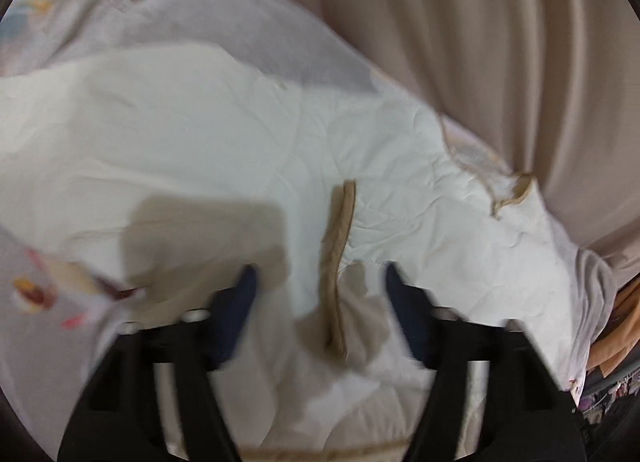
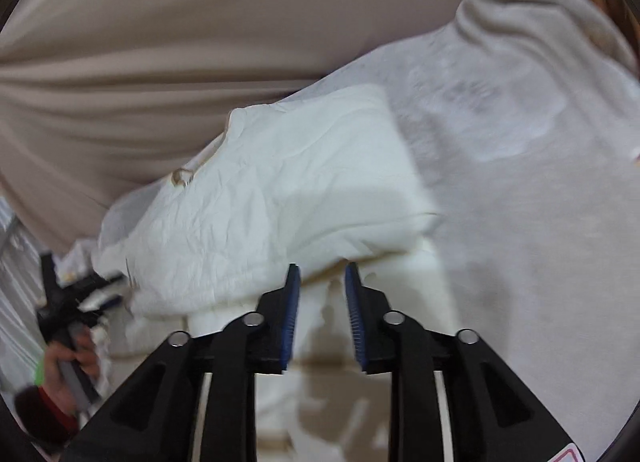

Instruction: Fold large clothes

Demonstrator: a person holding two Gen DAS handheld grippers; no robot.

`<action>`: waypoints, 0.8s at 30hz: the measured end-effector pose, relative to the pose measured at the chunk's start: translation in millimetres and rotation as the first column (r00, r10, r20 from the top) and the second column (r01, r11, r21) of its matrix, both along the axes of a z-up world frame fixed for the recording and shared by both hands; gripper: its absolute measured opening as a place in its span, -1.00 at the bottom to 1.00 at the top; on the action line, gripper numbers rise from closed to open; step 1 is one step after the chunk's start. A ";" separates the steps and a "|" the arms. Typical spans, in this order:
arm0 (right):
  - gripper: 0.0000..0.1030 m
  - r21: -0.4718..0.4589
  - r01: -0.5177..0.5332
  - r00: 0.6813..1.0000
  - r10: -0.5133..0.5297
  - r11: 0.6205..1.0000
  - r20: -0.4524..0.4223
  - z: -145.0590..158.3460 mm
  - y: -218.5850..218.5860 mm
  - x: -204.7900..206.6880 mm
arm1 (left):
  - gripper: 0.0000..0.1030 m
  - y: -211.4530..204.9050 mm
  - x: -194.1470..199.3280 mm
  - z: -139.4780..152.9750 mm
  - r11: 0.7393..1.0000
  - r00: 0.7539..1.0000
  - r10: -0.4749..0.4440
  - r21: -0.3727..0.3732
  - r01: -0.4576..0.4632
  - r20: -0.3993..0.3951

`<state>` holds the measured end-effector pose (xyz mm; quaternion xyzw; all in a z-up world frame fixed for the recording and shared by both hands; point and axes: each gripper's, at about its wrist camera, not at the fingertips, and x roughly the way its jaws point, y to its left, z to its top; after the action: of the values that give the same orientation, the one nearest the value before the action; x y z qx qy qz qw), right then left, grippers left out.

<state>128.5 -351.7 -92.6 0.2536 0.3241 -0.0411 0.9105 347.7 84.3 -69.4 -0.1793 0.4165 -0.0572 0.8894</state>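
A large white garment (image 1: 224, 133) with tan trim lies crumpled on a pale bed sheet (image 1: 240, 17). A tan edge strip (image 1: 338, 262) runs between my left gripper's fingers. My left gripper (image 1: 320, 278) is open and empty just above the cloth. In the right wrist view the white garment (image 2: 280, 189) lies partly folded. My right gripper (image 2: 322, 274) is open with a narrow gap, right at a fold of the garment, holding nothing. The left gripper (image 2: 84, 298) and the hand holding it show at the far left of that view.
A beige curtain (image 1: 480, 41) hangs behind the bed and also fills the upper left of the right wrist view (image 2: 200, 41). A patterned sheet (image 1: 36, 294) shows at the left. Orange cloth (image 1: 620, 326) lies at the right edge. The grey sheet (image 2: 520, 141) spreads right.
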 end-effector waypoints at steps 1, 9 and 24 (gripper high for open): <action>-0.23 -0.029 0.001 1.000 -0.001 1.000 -0.016 4.0 -1.8 -17.3 | 0.62 8.1 -14.0 6.8 1.000 1.000 0.008 0.026 -0.008 0.020; 0.14 -0.006 0.034 0.973 -0.035 0.999 -0.230 -28.5 6.4 -134.6 | 0.70 105.7 -142.9 -38.9 0.992 0.962 0.128 0.043 -0.121 -0.243; -0.90 0.013 -0.047 0.977 0.048 0.999 -0.209 1.8 28.5 -180.0 | -0.82 86.7 -215.0 -11.4 0.994 0.962 -0.061 -0.105 0.034 -0.268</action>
<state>-51.5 -323.1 -90.8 0.2436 0.4244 -0.0445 0.8710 132.7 171.0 -80.8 -0.2193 0.5349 -0.0742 0.8126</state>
